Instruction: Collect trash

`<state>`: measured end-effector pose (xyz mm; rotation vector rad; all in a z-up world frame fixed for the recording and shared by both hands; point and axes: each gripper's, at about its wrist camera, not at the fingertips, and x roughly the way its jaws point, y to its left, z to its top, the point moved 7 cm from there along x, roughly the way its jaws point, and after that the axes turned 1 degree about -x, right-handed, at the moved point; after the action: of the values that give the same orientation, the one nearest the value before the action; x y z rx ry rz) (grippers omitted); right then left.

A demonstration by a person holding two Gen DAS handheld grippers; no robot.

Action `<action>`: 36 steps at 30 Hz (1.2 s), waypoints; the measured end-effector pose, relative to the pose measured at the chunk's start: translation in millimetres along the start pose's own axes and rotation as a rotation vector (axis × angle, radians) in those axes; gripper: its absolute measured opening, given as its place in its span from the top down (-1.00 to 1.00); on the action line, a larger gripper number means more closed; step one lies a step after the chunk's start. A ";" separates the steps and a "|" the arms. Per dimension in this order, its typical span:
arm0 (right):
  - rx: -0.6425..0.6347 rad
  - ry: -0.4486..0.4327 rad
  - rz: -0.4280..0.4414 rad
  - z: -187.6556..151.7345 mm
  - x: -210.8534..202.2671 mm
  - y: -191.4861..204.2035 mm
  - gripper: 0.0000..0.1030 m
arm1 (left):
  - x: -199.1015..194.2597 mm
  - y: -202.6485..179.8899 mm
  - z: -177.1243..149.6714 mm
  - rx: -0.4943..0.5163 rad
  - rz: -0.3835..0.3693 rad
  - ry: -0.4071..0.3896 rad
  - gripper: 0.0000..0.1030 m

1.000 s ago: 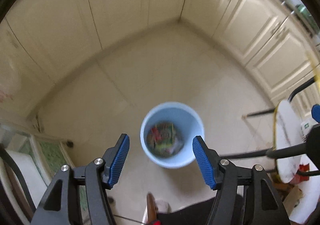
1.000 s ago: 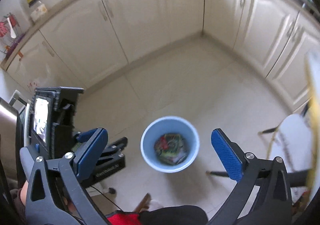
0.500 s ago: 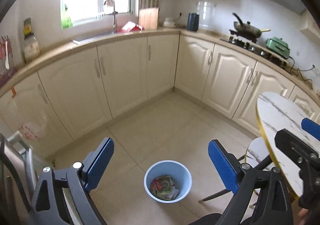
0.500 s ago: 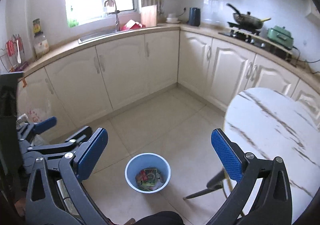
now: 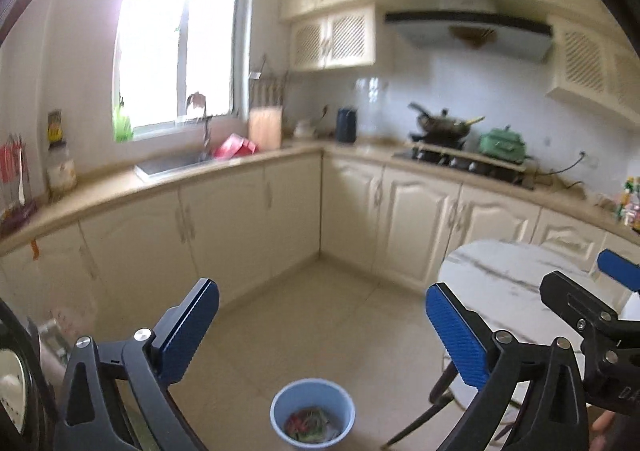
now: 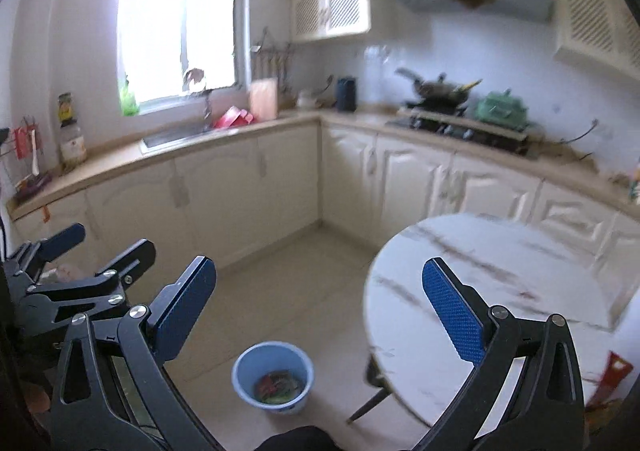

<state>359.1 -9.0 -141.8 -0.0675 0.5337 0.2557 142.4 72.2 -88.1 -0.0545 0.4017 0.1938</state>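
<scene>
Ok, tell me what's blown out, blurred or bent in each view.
Left wrist view: window blown out to white, glare spilling onto the wall; cabinets soft with motion blur; bin slightly smeared; fisheye bends the counter and darkens the corners. Right wrist view: window also overexposed; stove and table blurred; the same barrel curve.

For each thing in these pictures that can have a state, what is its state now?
Left gripper: jaws opening, nothing between them.
Right gripper: open, empty.
Blue bin: upright on the floor, no lid, holds colourful wrappers.
Round marble table: top mostly bare; a red wrapper lies at its near right edge.
Lower cabinet doors: shut.
Wok: sits on the stove.
</scene>
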 end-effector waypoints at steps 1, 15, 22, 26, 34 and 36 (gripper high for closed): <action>-0.004 -0.018 -0.021 2.8 -10.3 -3.3 -1.00 | -9.0 -7.6 1.3 0.006 -0.003 -0.027 -0.99; 0.017 -0.231 -0.171 24.8 -153.6 -40.4 -1.00 | -145.6 -65.0 -23.4 0.034 -0.109 -0.307 -0.99; 0.012 -0.264 -0.190 26.6 -176.4 -39.6 -1.00 | -167.2 -38.2 -59.9 0.046 -0.091 -0.371 -0.99; 0.019 -0.276 -0.193 24.6 -182.2 -42.3 -1.00 | -164.8 -42.8 -78.8 0.050 -0.093 -0.368 -0.99; 0.031 -0.273 -0.203 20.4 -182.0 -42.5 -1.00 | -158.6 -44.8 -69.8 0.054 -0.092 -0.354 -0.99; 0.030 -0.273 -0.208 20.1 -182.5 -41.2 -1.00 | -160.1 -43.2 -67.8 0.052 -0.094 -0.354 -0.99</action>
<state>228.3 -86.9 -31.3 -0.0568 0.2559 0.0517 -19.5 -4.6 -86.8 0.0128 0.0507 0.0975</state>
